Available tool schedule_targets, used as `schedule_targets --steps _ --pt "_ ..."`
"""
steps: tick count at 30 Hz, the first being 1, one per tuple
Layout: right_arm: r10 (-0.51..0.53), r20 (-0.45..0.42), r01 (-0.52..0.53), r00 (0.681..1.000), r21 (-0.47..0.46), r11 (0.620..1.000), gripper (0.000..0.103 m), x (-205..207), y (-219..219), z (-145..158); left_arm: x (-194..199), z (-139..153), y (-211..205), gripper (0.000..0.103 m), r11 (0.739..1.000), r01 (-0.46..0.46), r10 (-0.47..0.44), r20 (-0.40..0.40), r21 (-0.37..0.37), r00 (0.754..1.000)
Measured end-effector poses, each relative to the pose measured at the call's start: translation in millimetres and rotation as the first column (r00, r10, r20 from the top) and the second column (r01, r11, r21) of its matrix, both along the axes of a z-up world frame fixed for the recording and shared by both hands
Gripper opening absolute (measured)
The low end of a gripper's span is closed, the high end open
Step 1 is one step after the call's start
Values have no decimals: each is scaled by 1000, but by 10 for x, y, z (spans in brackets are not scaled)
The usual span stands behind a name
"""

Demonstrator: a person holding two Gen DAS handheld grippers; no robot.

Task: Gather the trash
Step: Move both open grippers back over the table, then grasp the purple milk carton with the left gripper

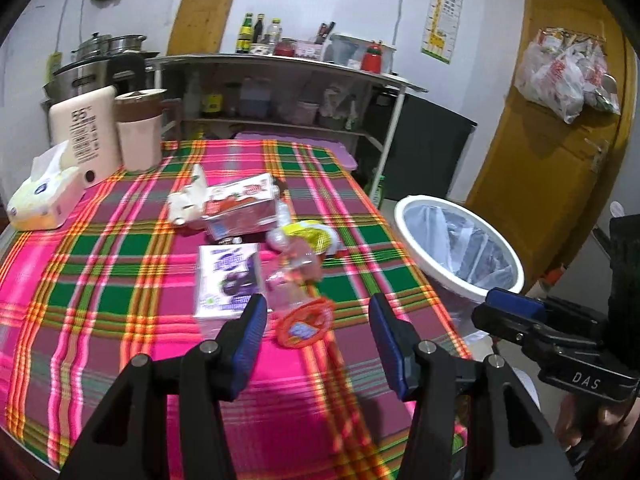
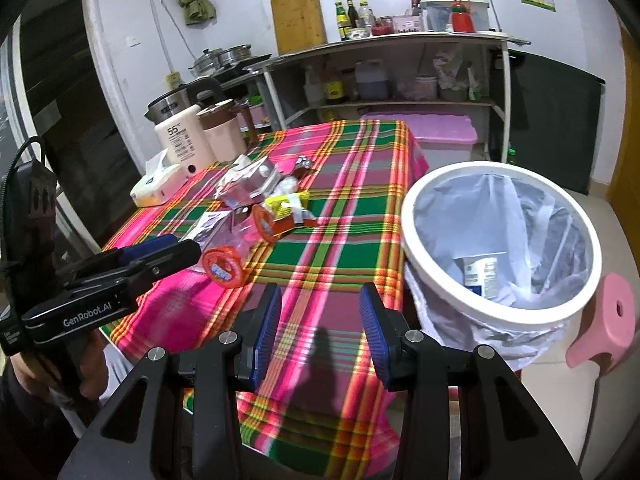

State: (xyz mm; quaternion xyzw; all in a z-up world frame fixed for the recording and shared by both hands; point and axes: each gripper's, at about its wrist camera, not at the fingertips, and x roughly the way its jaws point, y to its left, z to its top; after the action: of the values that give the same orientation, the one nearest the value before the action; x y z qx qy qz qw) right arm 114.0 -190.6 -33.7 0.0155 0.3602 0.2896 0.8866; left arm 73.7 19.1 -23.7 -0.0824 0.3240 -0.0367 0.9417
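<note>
A small kitchen corner holds a desk (image 1: 100,280) under a bright pink-and-green plaid cloth, with shelves of bottles and pots against the far wall. A white-rimmed bin (image 2: 500,240) lined with a clear bag stands off the desk's right edge; one carton already lies inside it.

The trash sits in a loose heap near the middle of the cloth. Nearest the front is an orange round lid (image 1: 306,322), and just left of it a purple juice box (image 1: 230,280) lies flat with its long axis running from near to far. Behind them sit a clear plastic cup (image 1: 296,268), a yellow wrapper (image 1: 308,234) and a red-and-white carton (image 1: 240,204).

The left gripper (image 1: 316,324) hangs over the near part of the desk, jaws wide and empty. The orange lid lies almost directly ahead of them, slightly left of centre, with the juice box just beyond the left jaw.

The right gripper (image 2: 320,320) also has wide, empty jaws, but it points at bare cloth between the heap and the bin; the lid lies well to its left. The left hand therefore looks nearer to the trash, and a short push forward and down would probably bring the lid between its jaws.
</note>
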Motion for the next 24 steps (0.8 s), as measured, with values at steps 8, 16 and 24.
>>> schedule_targets --steps 8,16,24 --pt "66 -5 -66 998 1 998 42 -2 254 -48 -12 -58 291 55 997 -81 80 -20 -4 997" --pt "94 -19 -94 995 -5 996 42 21 407 -103 189 -153 375 59 995 -97 96 -75 -12 993" --pt "73 -26 -73 997 -9 997 42 48 388 -129 469 -260 415 61 992 -123 123 -123 3 985"
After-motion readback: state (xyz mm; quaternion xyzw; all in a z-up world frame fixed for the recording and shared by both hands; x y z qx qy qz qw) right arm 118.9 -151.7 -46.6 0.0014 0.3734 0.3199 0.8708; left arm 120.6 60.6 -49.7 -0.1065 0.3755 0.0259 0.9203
